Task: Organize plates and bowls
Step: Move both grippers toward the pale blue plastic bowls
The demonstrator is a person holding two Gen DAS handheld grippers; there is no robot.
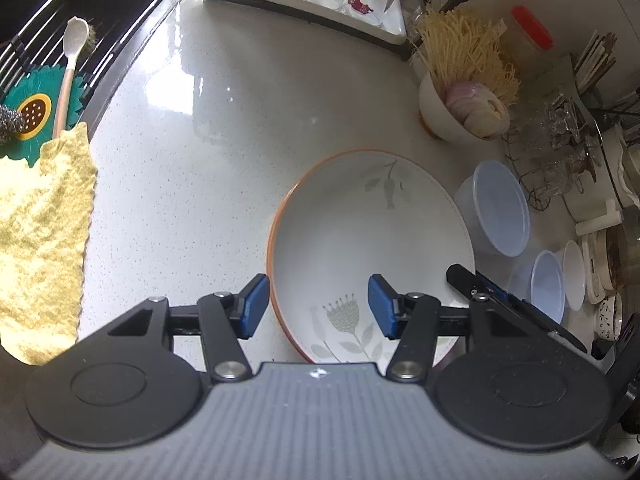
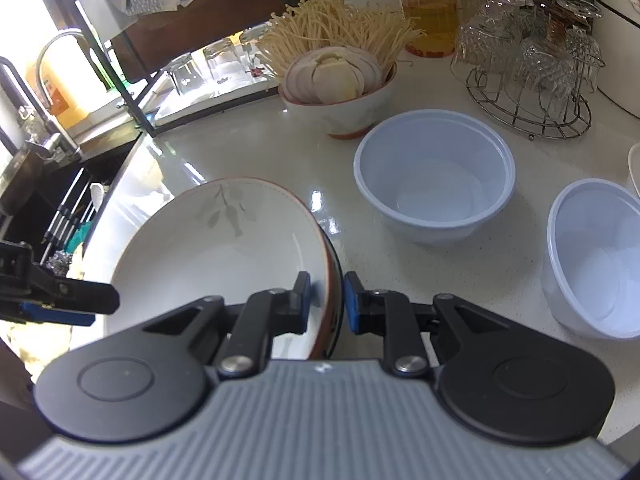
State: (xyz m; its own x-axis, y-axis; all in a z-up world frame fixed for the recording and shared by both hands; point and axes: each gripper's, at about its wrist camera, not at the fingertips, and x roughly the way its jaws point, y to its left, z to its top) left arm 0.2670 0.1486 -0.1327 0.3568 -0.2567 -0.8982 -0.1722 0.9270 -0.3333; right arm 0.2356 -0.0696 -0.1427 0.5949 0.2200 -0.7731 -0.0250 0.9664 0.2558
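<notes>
A large white bowl (image 1: 360, 240) with an orange rim and leaf prints sits tilted on the pale countertop (image 1: 180, 180). In the right wrist view my right gripper (image 2: 327, 300) is shut on the near right rim of this bowl (image 2: 208, 248), one pad inside and one outside. My left gripper (image 1: 318, 306) is open, its blue pads astride the bowl's left rim without pressing it. The same left gripper (image 2: 80, 300) appears at the left edge of the right wrist view. Two empty pale plastic bowls (image 2: 434, 176) (image 2: 600, 256) stand to the right.
A white bowl of sliced onion and noodles (image 2: 340, 112) stands behind. A wire rack of upturned glasses (image 2: 532, 68) is at the back right. A yellow cloth (image 1: 40, 240), a white spoon (image 1: 72, 60) and the sink rack (image 1: 36, 44) lie to the left.
</notes>
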